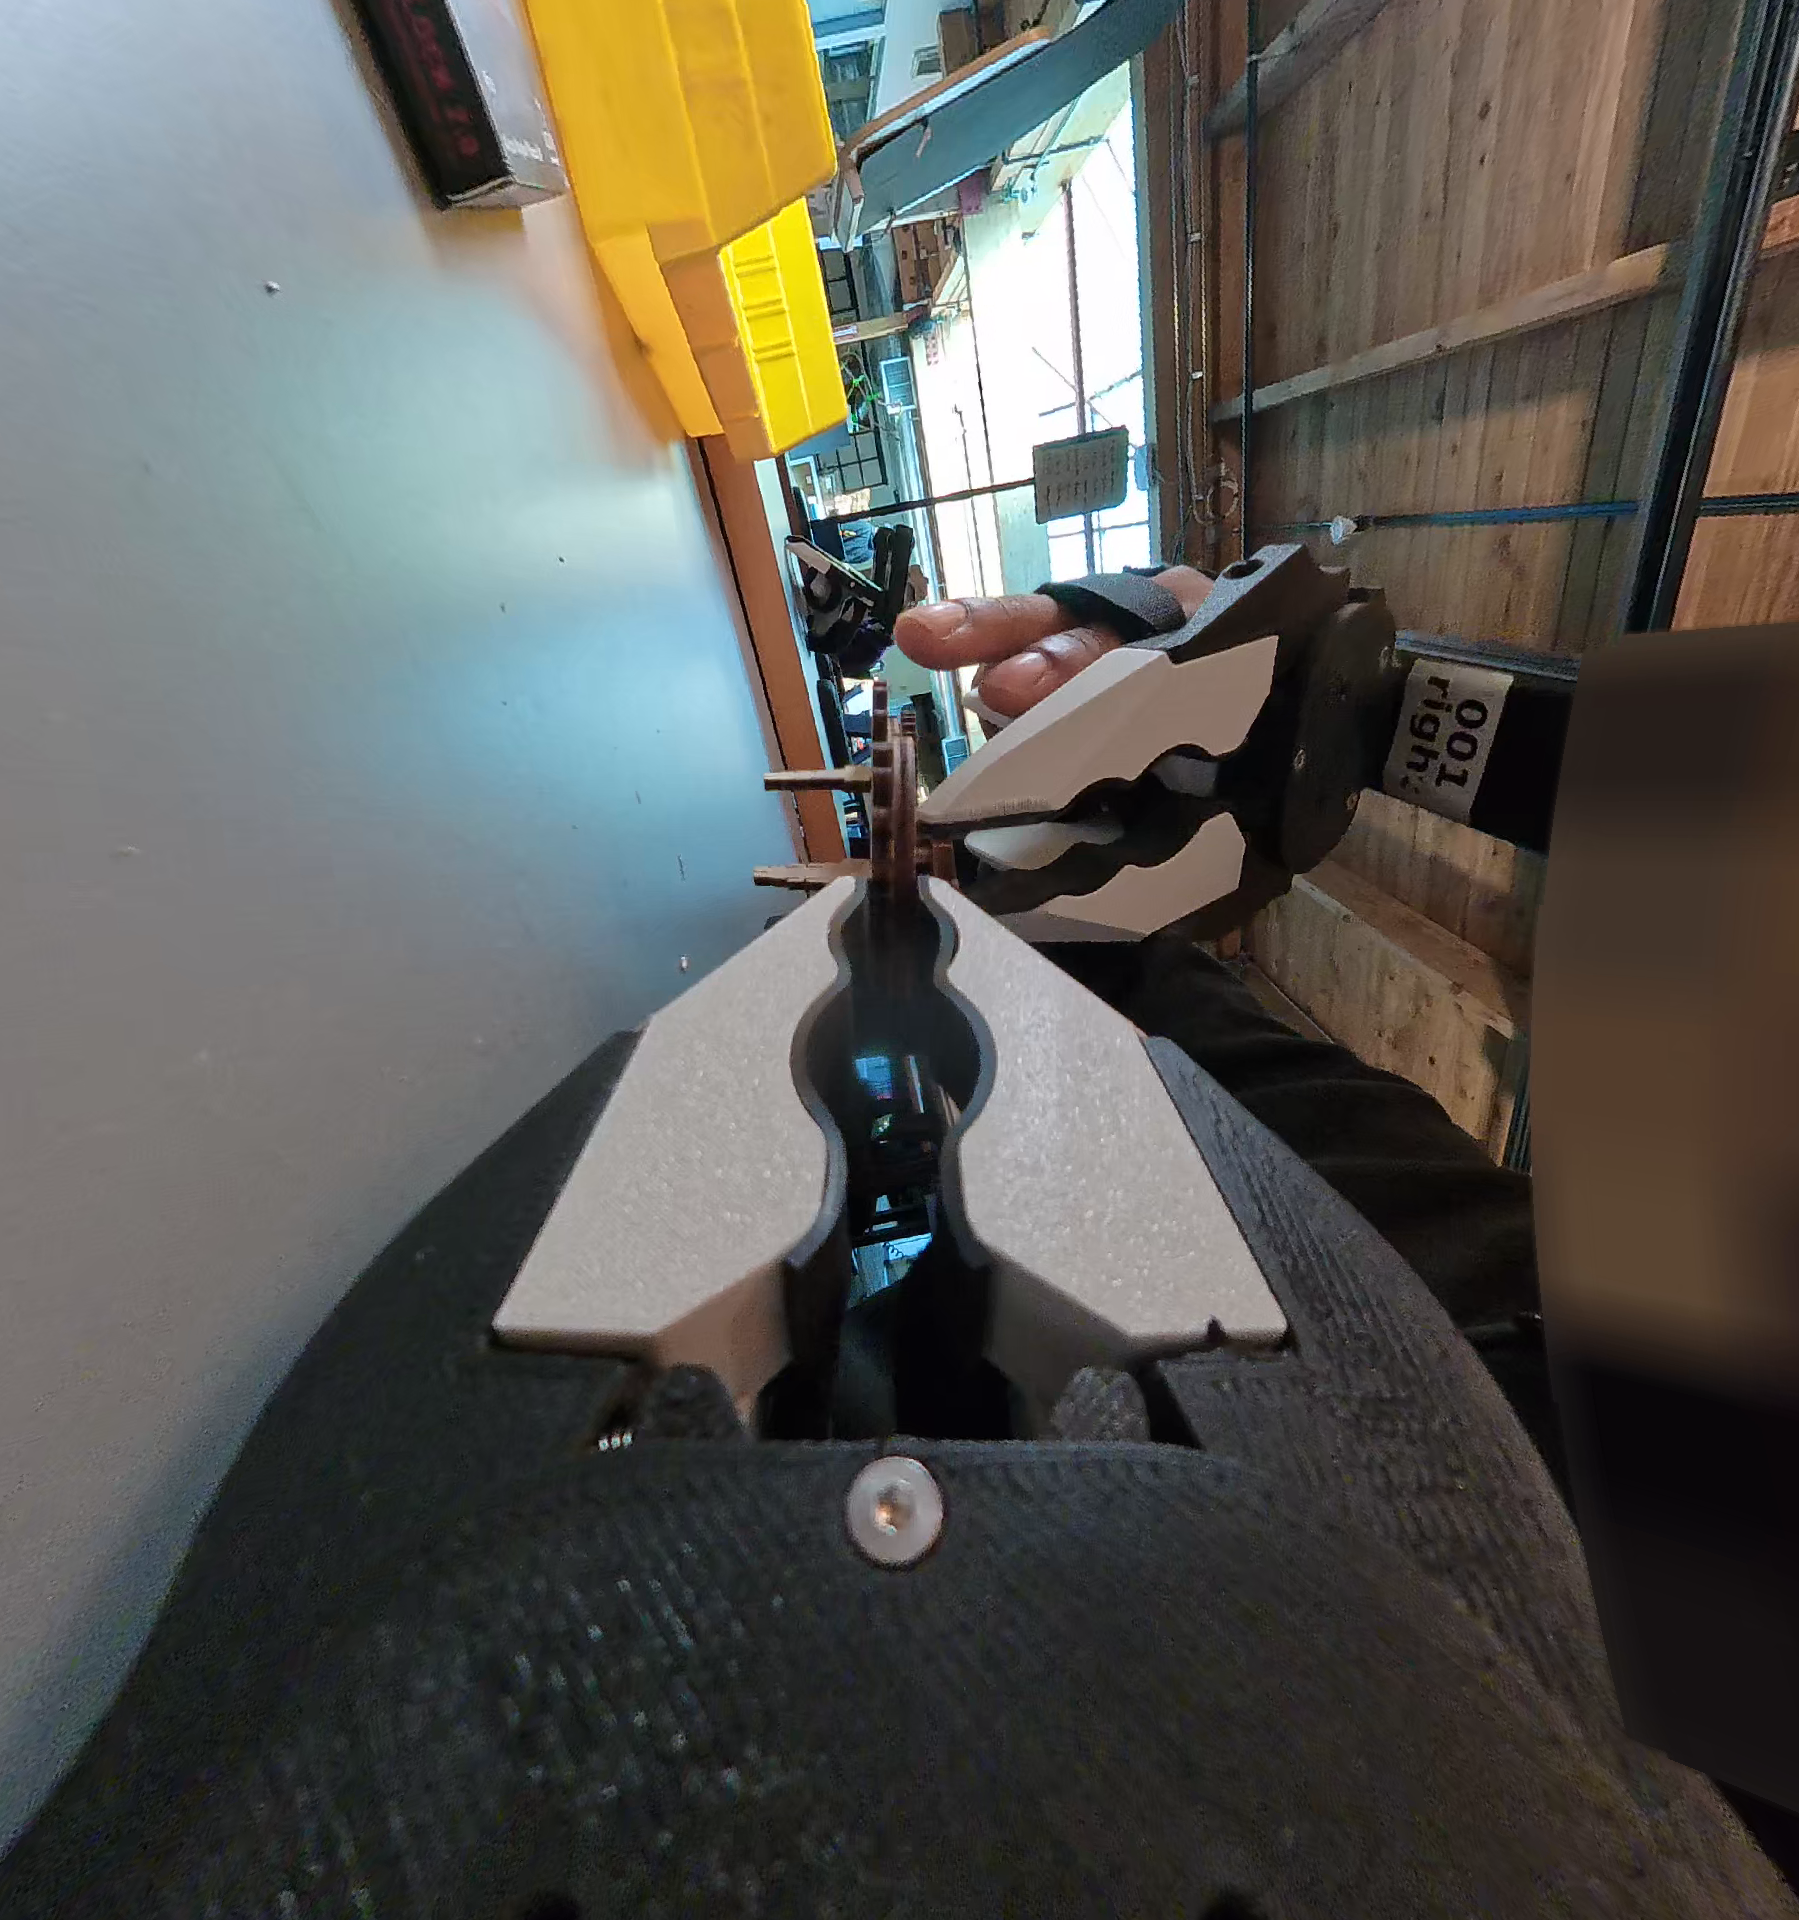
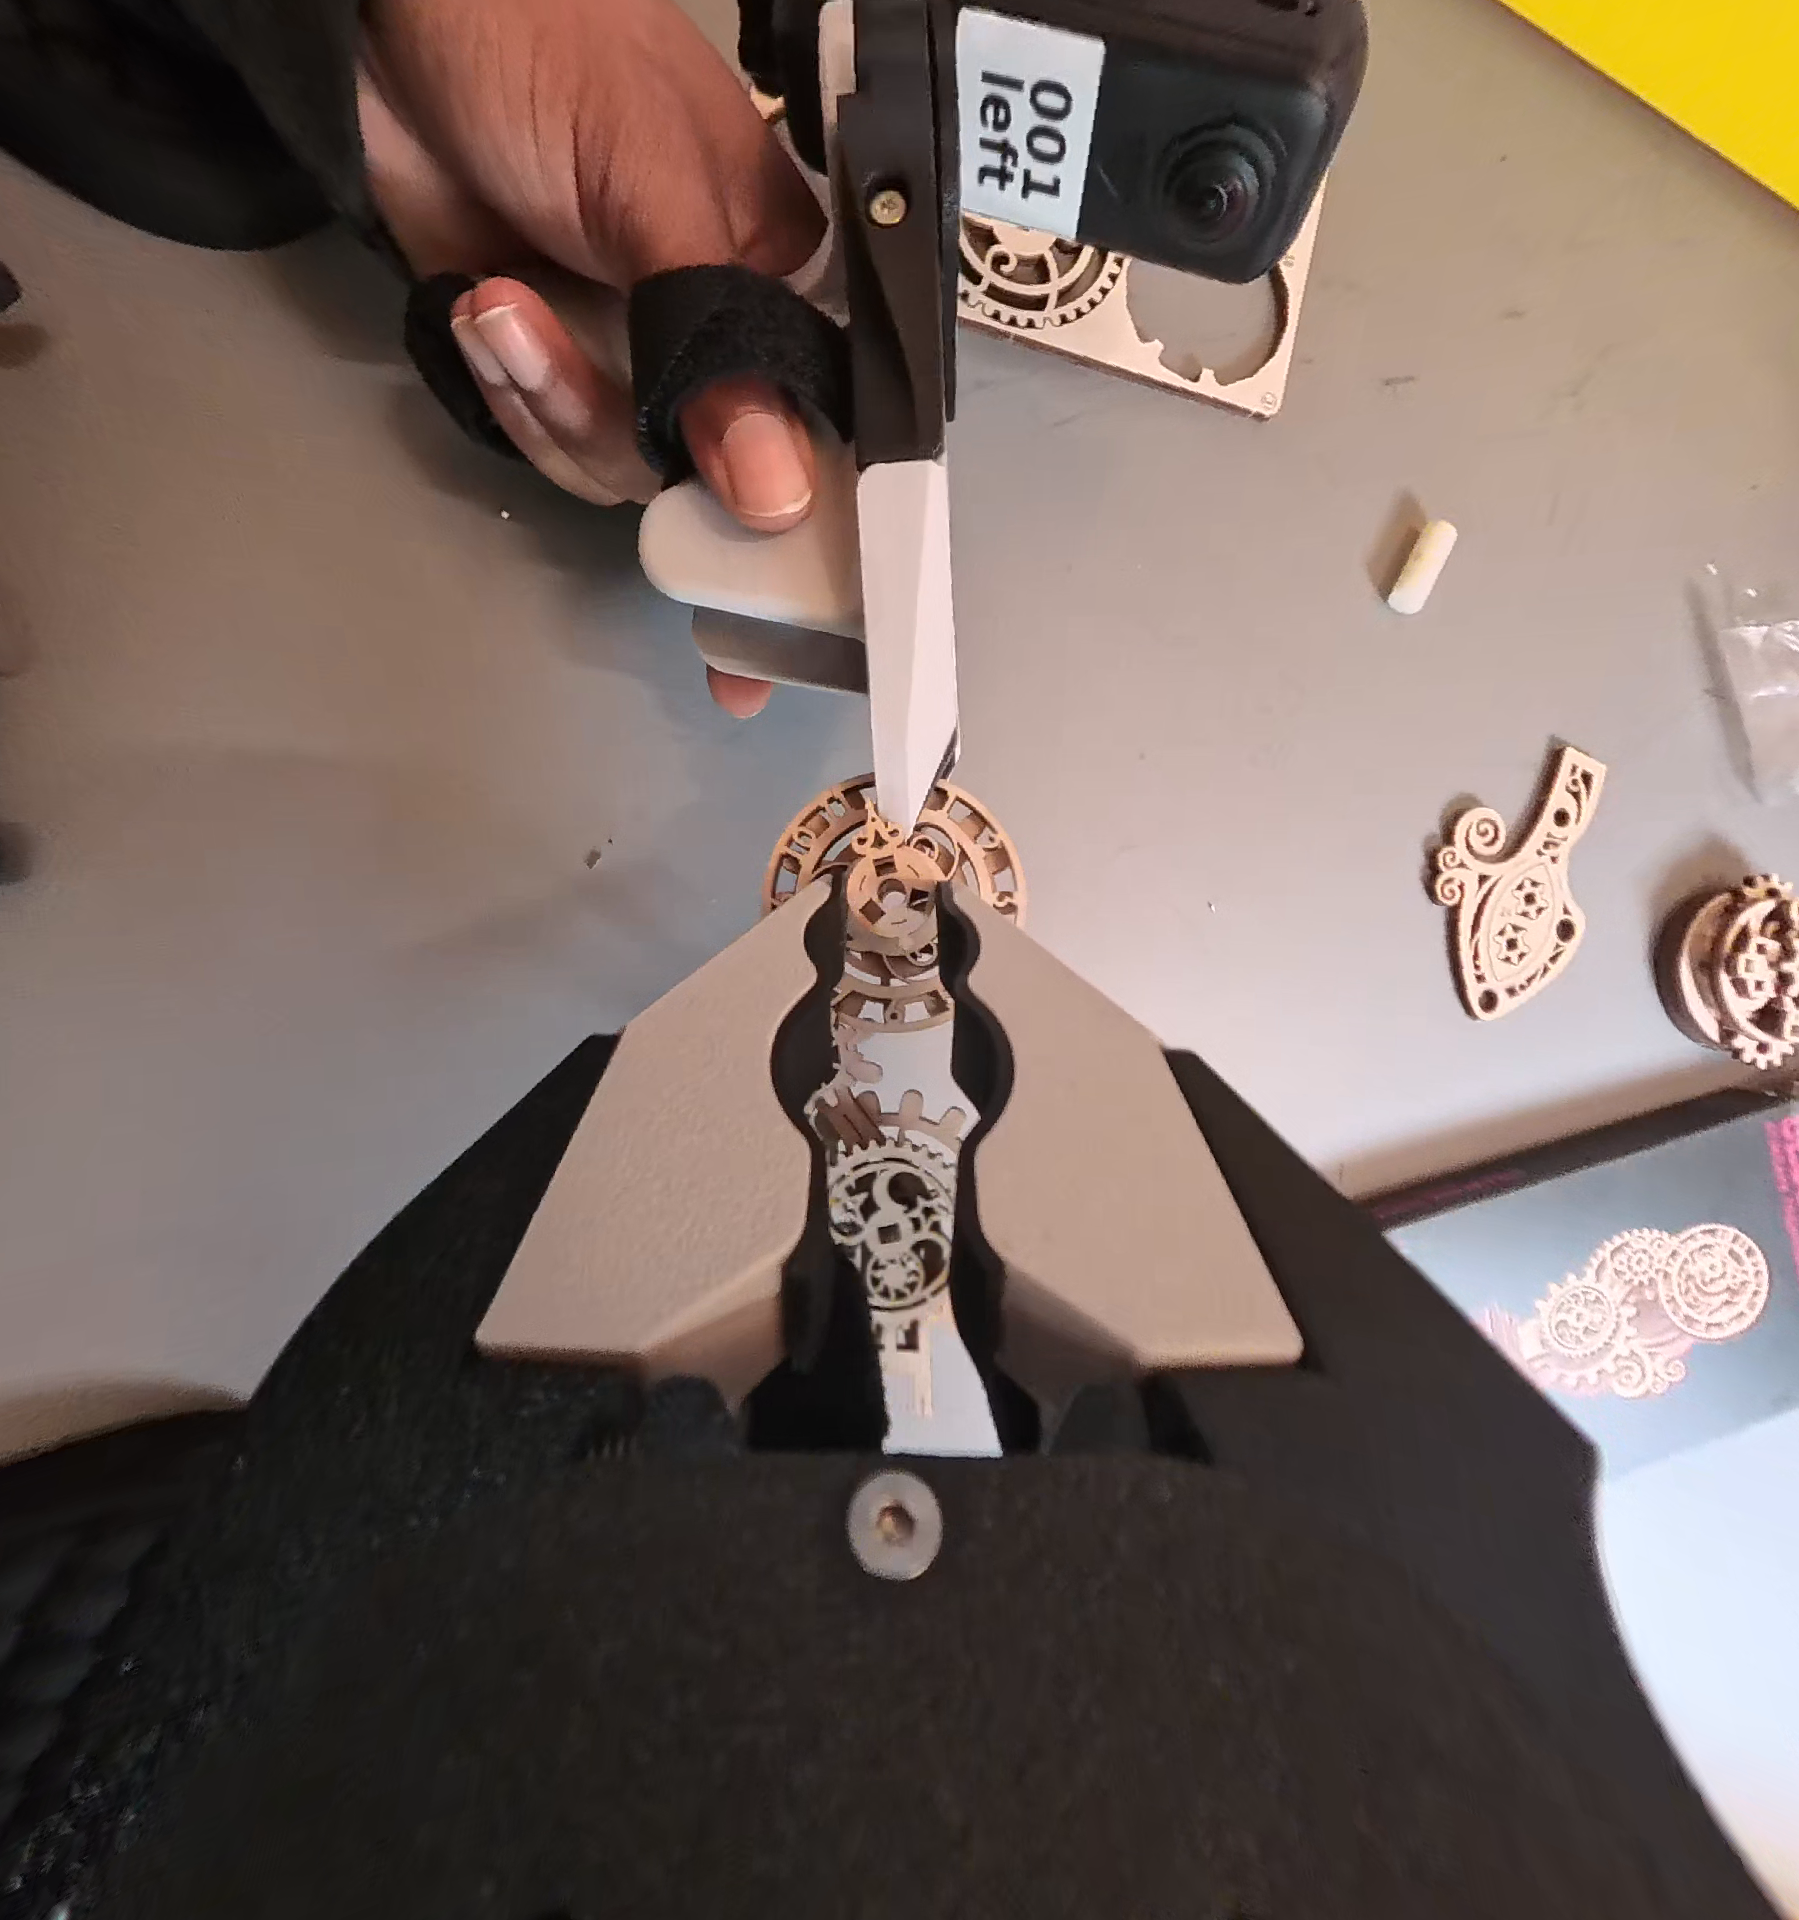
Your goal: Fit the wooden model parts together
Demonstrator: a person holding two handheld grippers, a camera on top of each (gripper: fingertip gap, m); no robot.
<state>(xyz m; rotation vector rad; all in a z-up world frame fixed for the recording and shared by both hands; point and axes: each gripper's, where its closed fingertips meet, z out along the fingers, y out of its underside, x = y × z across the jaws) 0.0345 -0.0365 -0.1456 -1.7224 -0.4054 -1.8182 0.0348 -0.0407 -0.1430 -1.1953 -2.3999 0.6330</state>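
A wooden gear model, flat and lacy with a round dial at its far end, is held above the grey table. My right gripper is shut on a small round gear at the dial's centre. My left gripper comes in from the top and pinches the dial's upper edge. In the left wrist view the model is edge-on, with pegs sticking out to the left. My left gripper is shut on it there, and my right gripper touches it from the right.
On the table to the right lie an ornate loose wooden piece, a small gear drum, a white stick, a plastic bag and the kit box. A cut-out wooden sheet lies farther back. Yellow bins stand at the table's edge. My two grippers' fingertips are within a few centimetres of each other. From either gripper's tips it is about 20 cm to the white stick.
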